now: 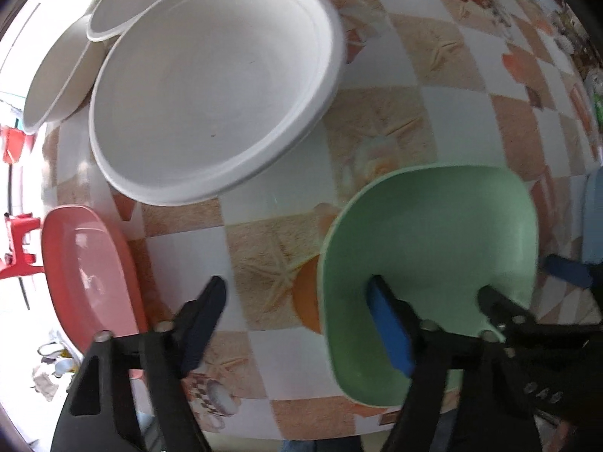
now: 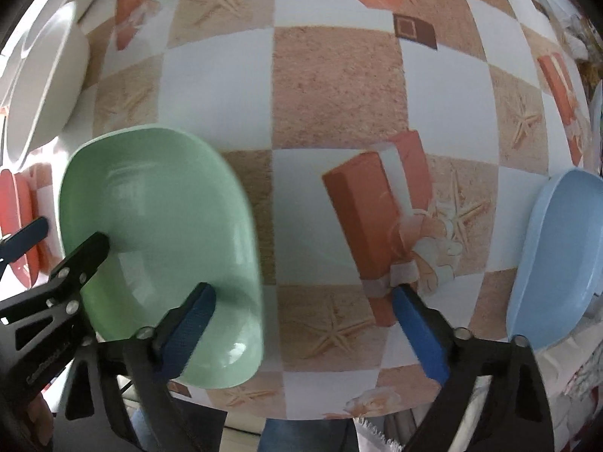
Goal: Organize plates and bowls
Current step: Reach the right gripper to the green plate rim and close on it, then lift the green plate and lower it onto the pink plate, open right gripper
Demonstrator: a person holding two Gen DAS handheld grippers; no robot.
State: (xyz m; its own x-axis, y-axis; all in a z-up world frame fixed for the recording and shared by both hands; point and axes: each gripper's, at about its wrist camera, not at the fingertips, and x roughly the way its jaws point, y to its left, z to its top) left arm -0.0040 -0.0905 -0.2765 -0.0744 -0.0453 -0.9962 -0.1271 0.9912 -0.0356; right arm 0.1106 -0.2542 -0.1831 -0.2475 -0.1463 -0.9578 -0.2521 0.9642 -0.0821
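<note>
A pale green rounded bowl (image 1: 433, 226) (image 2: 158, 207) sits near the table's front edge. My left gripper (image 1: 297, 286) stands open astride its left wall, the blue-padded finger (image 1: 388, 324) inside the bowl and the other finger (image 1: 207, 305) over the table. My right gripper (image 2: 303, 290) is open astride the bowl's right wall, one finger (image 2: 192, 316) over the bowl's inside and the other (image 2: 414, 320) above the cloth. No pad presses the bowl. A big white plate (image 1: 215, 86), a pink plate (image 1: 86, 263) and a light blue plate (image 2: 554, 256) lie around it.
Two more white bowls (image 1: 56, 83) (image 1: 124, 7) overlap behind the big white plate at the far left. The table (image 2: 331, 86) wears a checked starfish cloth. A red stool (image 1: 19, 248) stands off the table's left side. The front edge runs just below both grippers.
</note>
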